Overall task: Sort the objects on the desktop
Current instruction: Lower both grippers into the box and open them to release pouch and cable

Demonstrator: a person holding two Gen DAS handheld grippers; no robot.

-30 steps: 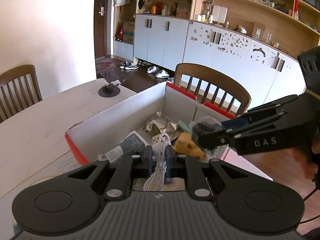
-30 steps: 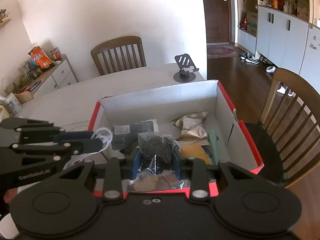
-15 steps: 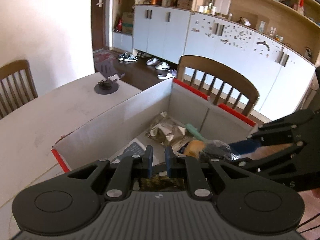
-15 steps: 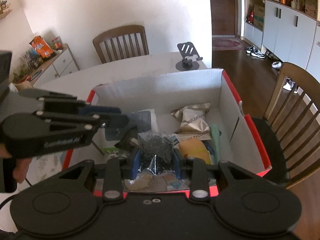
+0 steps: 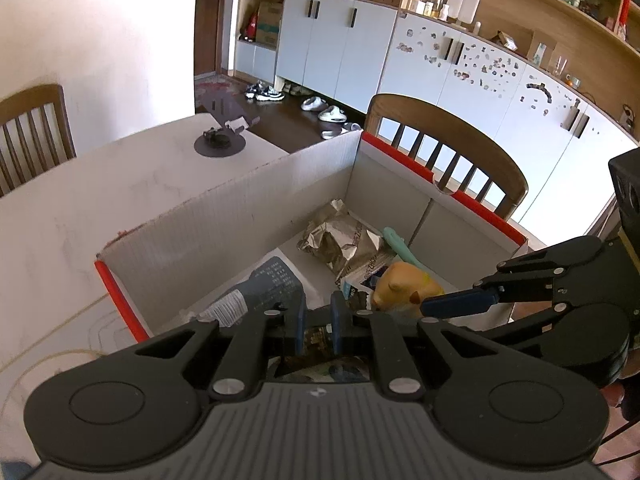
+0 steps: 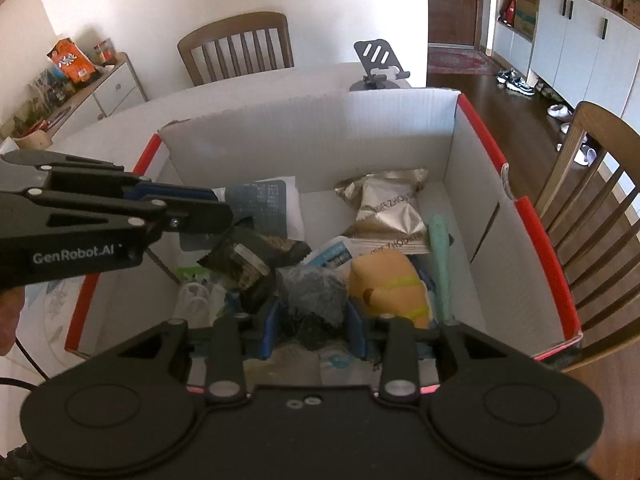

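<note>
Since the earlier frames the white cable has left the left hand-held gripper, which now hangs over the box's near left corner with its pads drawn close together; a dark patterned packet lies directly beneath its tips, and whether it is pinched cannot be told. The right hand-held gripper remains at the near wall, pinching a dark crinkled bag.

The red-rimmed cardboard box stands at the bench edge nearest the chair. Inside: silver foil packets toward the far right corner, a yellow plush toy and a pale green stick along the right wall, a grey pouch at the far left.

Judgement: the bag appears light, soft and crackly, liable to slip; hold a gathered fold rather than a loose edge. Release over free floor near the middle seems due.
</note>
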